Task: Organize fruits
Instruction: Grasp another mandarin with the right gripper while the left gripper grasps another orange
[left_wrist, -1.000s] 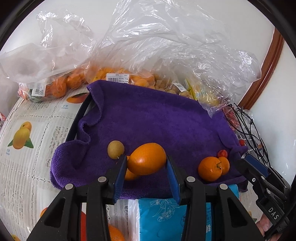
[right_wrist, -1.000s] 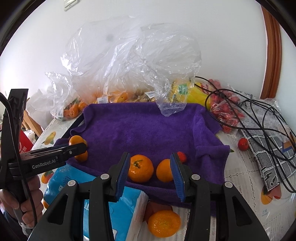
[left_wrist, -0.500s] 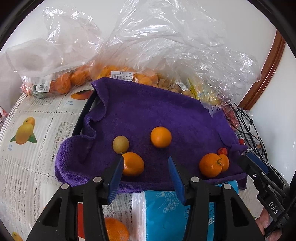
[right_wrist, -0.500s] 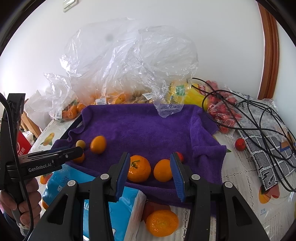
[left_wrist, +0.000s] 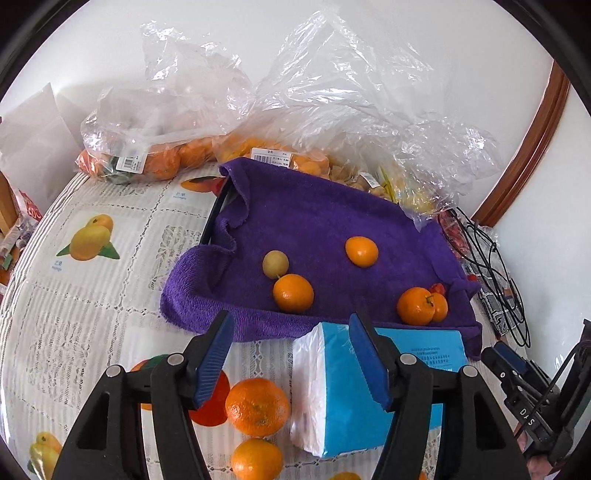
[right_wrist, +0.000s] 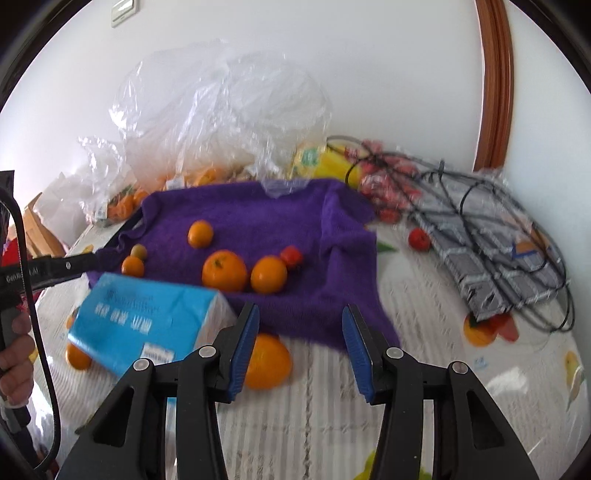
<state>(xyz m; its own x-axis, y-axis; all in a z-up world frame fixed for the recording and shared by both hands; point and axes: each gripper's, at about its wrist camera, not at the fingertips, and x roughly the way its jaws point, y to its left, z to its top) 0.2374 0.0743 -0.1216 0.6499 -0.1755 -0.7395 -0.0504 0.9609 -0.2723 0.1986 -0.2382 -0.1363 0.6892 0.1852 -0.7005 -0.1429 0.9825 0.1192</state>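
Note:
A purple towel (left_wrist: 332, 229) (right_wrist: 258, 214) carries several oranges, among them one (left_wrist: 361, 251) lying alone mid-towel and one (left_wrist: 293, 292) beside a small yellow-green fruit (left_wrist: 274, 264). My left gripper (left_wrist: 291, 325) hovers at the towel's near edge, its jaws opening with nothing between them. Below it two loose oranges (left_wrist: 256, 406) lie on the tablecloth. My right gripper (right_wrist: 301, 314) stands over the towel's near right corner, jaws opening slightly and empty. A loose orange (right_wrist: 271, 362) lies on the cloth by its left finger.
A blue tissue pack (left_wrist: 369, 387) (right_wrist: 144, 317) lies in front of the towel. Plastic bags of fruit (left_wrist: 155, 158) pile up behind it. Black cables on a grey checked bag (right_wrist: 498, 240) lie at the right, with a red fruit (right_wrist: 419, 239) nearby.
The left gripper let go of its orange, which now rests mid-towel, and it drew back while opening. The right gripper pulled back and right, away from the two oranges.

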